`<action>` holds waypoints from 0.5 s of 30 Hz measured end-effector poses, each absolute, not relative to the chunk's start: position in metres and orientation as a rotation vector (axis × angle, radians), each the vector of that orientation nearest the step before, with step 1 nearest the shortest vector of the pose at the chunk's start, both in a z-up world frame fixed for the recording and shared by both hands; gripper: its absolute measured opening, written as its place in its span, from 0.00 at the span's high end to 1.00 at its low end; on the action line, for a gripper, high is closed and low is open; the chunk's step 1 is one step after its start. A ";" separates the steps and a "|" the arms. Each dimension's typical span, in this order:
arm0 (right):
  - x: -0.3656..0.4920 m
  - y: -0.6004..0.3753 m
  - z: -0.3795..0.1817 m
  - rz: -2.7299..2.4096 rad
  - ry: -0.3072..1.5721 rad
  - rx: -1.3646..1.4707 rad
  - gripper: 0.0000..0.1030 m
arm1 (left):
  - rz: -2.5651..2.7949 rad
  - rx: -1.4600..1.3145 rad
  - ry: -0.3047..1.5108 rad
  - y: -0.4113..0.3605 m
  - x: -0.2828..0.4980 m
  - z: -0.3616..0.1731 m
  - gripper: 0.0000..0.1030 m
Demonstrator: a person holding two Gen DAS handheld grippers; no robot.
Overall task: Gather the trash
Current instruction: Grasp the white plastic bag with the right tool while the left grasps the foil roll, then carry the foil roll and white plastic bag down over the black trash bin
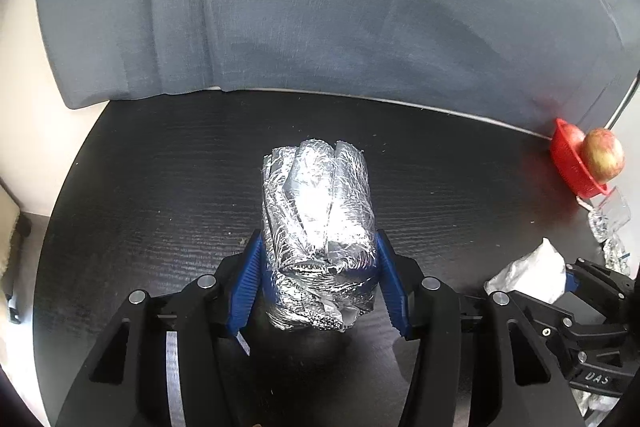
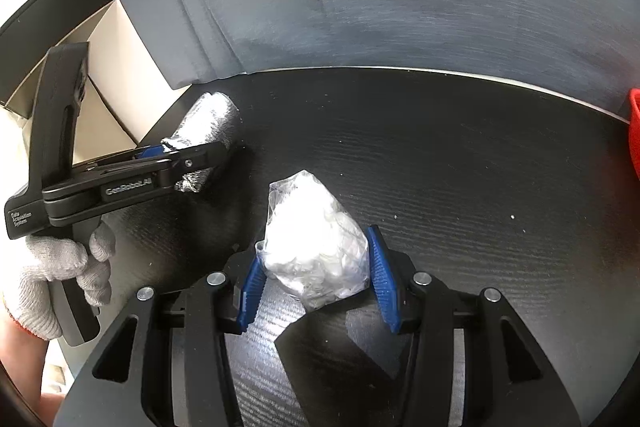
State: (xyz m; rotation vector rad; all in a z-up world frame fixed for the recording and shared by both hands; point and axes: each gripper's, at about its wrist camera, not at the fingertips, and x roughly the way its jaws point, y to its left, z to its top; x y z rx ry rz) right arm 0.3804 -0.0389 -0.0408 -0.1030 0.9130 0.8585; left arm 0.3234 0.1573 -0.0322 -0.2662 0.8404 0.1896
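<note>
Step in hand: I judge this the pick-up stage of the trash collection; both pieces are gripped but neither looks lifted clear of the worktop (image 1: 160,163) yet
Left tongs (image 1: 320,279): clenched on the foil-wrapped bundle (image 1: 316,227), blue pads pressing its two sides near the lower centre of the left wrist view; in the right wrist view the same bundle sits at middle left, near the worktop's edge
Right tongs (image 2: 316,279): clenched on the crumpled clear plastic wad (image 2: 316,247), one pad against each flank, lower centre of the right wrist view
Gloved hand (image 2: 52,279): at lower left of the right wrist view, wrapped round the left tool's handle
Other trash: more scraps of foil and clear plastic (image 1: 608,219) lie at the right edge of the left wrist view, below the red basket (image 1: 568,163); I count these as still to collect
Not trash: an apple (image 1: 604,155) rests in that basket; I would leave it alone
Bin: none in either view; I cannot tell where the trash should go
Next move: lift both pieces straight up; the foil may dent and the plastic could slip, so I would keep both grips firm; behind the worktop stands a grey upholstered seat (image 1: 320,7), so the far side gives little room
</note>
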 end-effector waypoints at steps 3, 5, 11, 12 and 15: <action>0.373 -0.048 -0.038 0.857 0.920 -0.087 0.53 | 0.193 -0.259 0.837 0.153 0.312 -0.028 0.50; 0.368 -0.053 -0.035 0.856 0.920 -0.079 0.53 | 0.195 -0.264 0.838 0.151 0.302 -0.026 0.50; 0.354 -0.073 -0.021 0.851 0.915 -0.034 0.53 | 0.205 -0.272 0.834 0.143 0.273 -0.019 0.50; 0.351 -0.075 -0.020 0.851 0.914 -0.031 0.53 | 0.206 -0.274 0.831 0.141 0.269 -0.017 0.50; 0.339 -0.082 -0.015 0.852 0.913 -0.025 0.53 | 0.198 -0.281 0.817 0.133 0.252 -0.009 0.50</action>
